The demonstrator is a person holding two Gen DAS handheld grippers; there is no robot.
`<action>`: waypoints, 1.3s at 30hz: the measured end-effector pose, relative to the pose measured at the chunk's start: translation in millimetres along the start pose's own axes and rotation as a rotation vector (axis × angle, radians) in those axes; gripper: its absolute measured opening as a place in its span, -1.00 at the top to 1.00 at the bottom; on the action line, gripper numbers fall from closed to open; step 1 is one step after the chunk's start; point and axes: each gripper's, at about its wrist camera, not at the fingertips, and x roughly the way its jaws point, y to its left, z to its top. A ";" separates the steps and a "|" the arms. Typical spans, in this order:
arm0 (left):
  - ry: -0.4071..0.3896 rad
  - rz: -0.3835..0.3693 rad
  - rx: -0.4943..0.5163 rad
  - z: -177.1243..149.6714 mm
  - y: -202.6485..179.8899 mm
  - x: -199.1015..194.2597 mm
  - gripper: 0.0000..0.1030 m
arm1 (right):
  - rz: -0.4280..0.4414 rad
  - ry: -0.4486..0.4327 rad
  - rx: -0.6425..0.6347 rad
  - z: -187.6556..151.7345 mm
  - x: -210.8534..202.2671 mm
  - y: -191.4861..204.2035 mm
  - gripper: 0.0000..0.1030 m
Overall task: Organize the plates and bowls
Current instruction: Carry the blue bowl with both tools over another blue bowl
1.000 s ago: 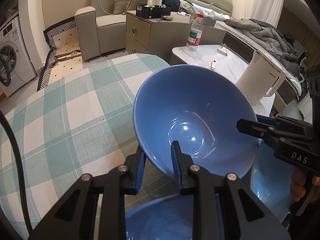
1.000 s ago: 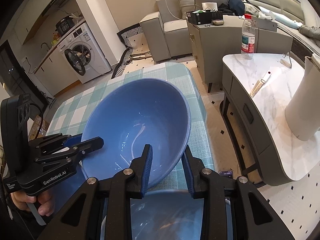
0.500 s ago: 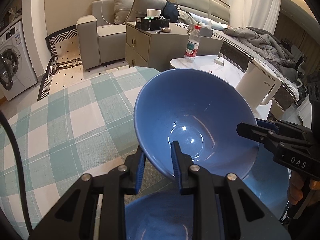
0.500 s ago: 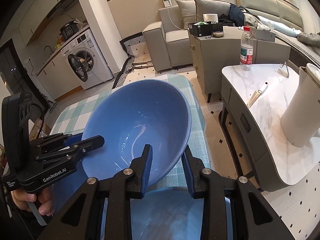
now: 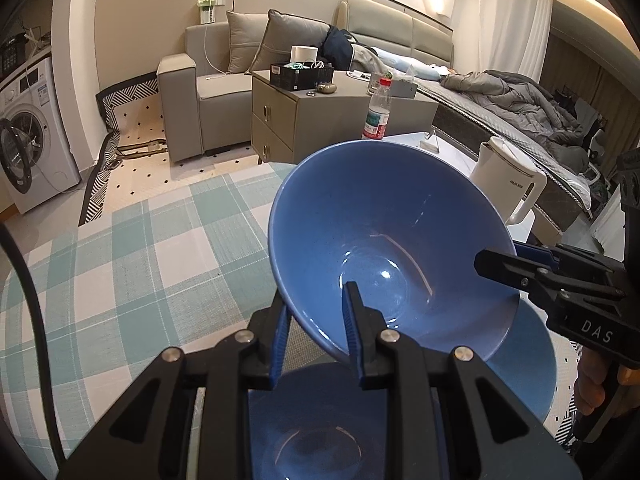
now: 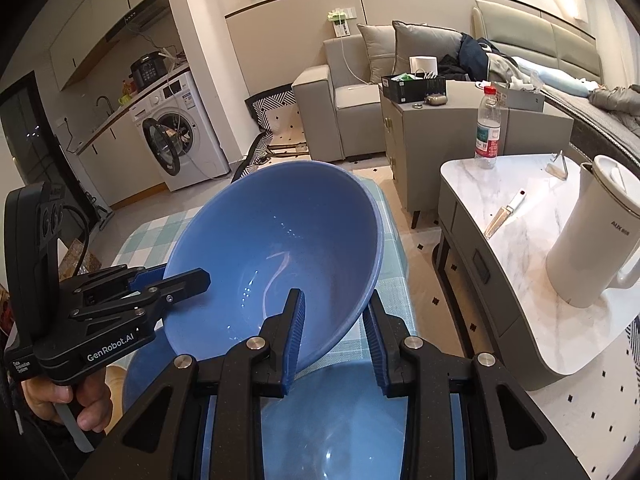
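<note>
A large blue bowl (image 5: 384, 248) (image 6: 280, 256) is held in the air, tilted, above the checked table. My left gripper (image 5: 316, 312) is shut on its near rim, and it shows in the right wrist view (image 6: 176, 276) clamping the left rim. My right gripper (image 6: 334, 320) is shut on the bowl's opposite rim, and it shows in the left wrist view (image 5: 504, 260) at the right rim. Below lie more blue dishes: one (image 5: 312, 420) under my left gripper and a blue plate (image 5: 532, 356) under the bowl's right side. Another blue dish (image 6: 340, 412) shows under my right gripper.
The table has a green and white checked cloth (image 5: 120, 264). To the right stands a marble side table (image 6: 520, 240) with a white kettle (image 6: 596, 236) and a water bottle (image 6: 488, 128). A grey cabinet (image 5: 304, 120), a sofa and a washing machine (image 5: 28, 140) stand beyond.
Both grippers have lifted the blue bowl higher, still clamped on opposite rims. The table and the dishes below now sit lower in both views.
</note>
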 end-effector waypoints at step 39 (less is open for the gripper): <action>-0.108 0.040 -0.044 -53.1 14.0 -76.5 0.54 | 0.083 -0.060 -0.086 -37.5 -56.7 55.0 0.38</action>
